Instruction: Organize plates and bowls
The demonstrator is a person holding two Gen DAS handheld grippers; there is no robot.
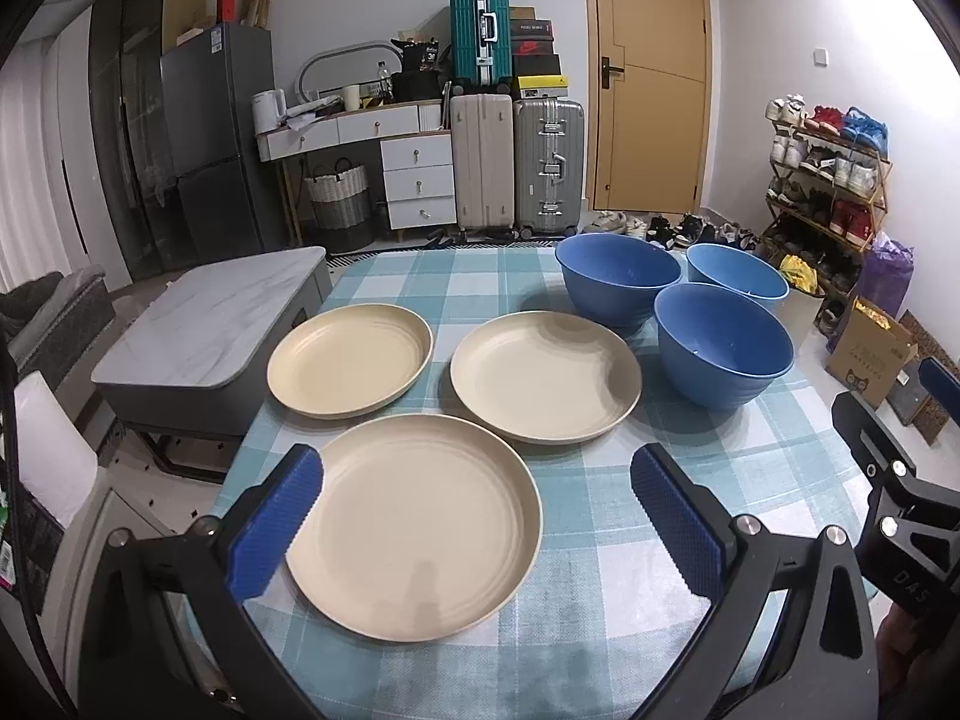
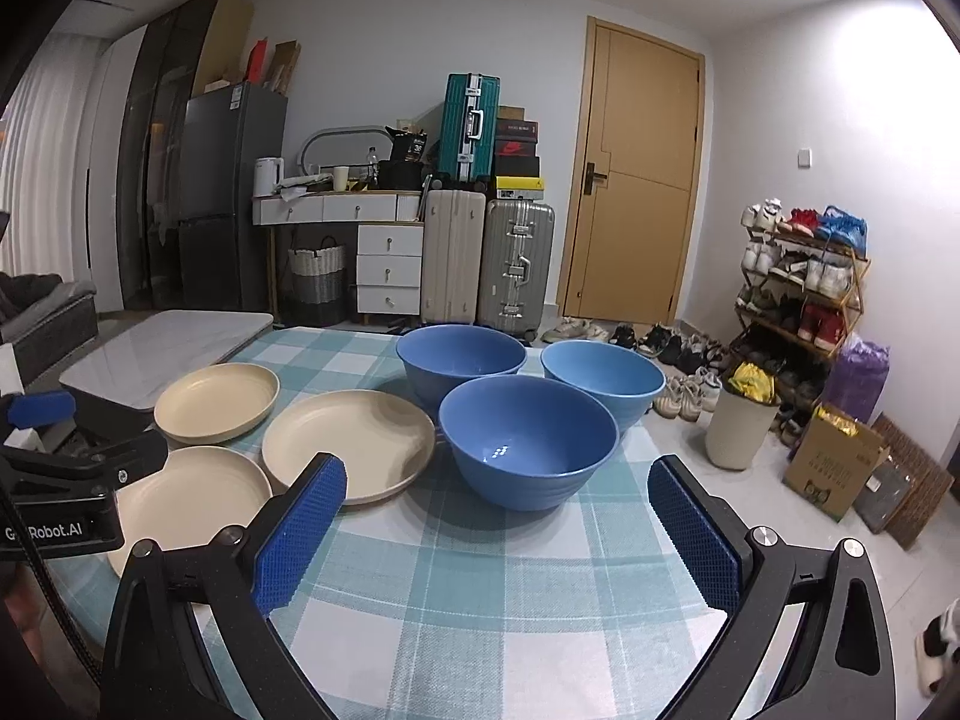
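Checked cloth (image 1: 600, 516) bears ridged round plates (image 1: 414, 525), smooth bowls (image 2: 528, 441); both ribbed-padded tools (image 1: 477, 516) (image 2: 498, 531) gape wide

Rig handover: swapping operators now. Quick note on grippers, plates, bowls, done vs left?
Left gripper: open, empty, poised over the nearest plate.
Right gripper: open, empty, facing the nearest bowl.
Three cream plates lie singly on the left of the checked tablecloth: nearest, middle plate, far-left plate.
Three blue bowls stand upright on the right: nearest, back-left bowl, back-right bowl.
Done: nothing stacked.
Left: probably stack the plates, nest the bowls.
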